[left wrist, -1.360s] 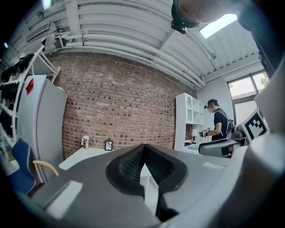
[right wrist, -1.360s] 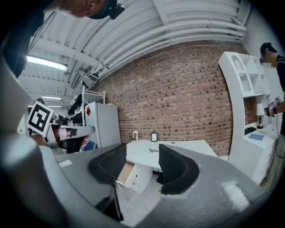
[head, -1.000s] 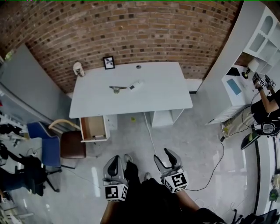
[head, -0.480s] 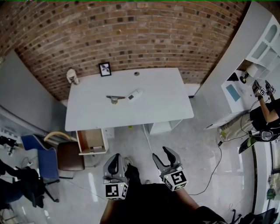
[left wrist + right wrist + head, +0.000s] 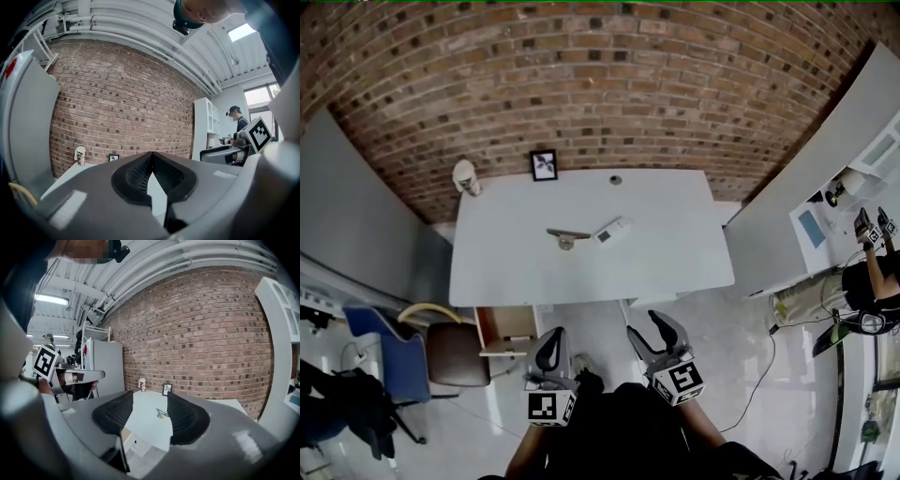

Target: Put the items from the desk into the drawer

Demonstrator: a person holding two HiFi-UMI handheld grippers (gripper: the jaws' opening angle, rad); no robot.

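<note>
A white desk [image 5: 666,244] stands against the brick wall. On it lie a dark metal tool [image 5: 566,236] and a white oblong item [image 5: 611,230] side by side. At its back edge are a small picture frame [image 5: 544,164] and a pale cup [image 5: 467,176]. The open drawer [image 5: 508,330] shows under the desk's front left, partly hidden by the top. My left gripper [image 5: 548,350] is shut and empty, well short of the desk. My right gripper [image 5: 660,336] is open and empty; between its pads [image 5: 182,414] I see the desk [image 5: 147,420] and tool [image 5: 161,413].
A brown chair [image 5: 455,352] and a blue chair [image 5: 380,347] stand left of the drawer. A white shelf unit [image 5: 825,220] and a person [image 5: 872,277] are at the right. A grey panel [image 5: 356,216] lines the left. A cable [image 5: 769,361] crosses the glossy floor.
The head view has come closer to the desk, which now fills more of the picture and covers part of the drawer. Both grippers keep their place and state.
</note>
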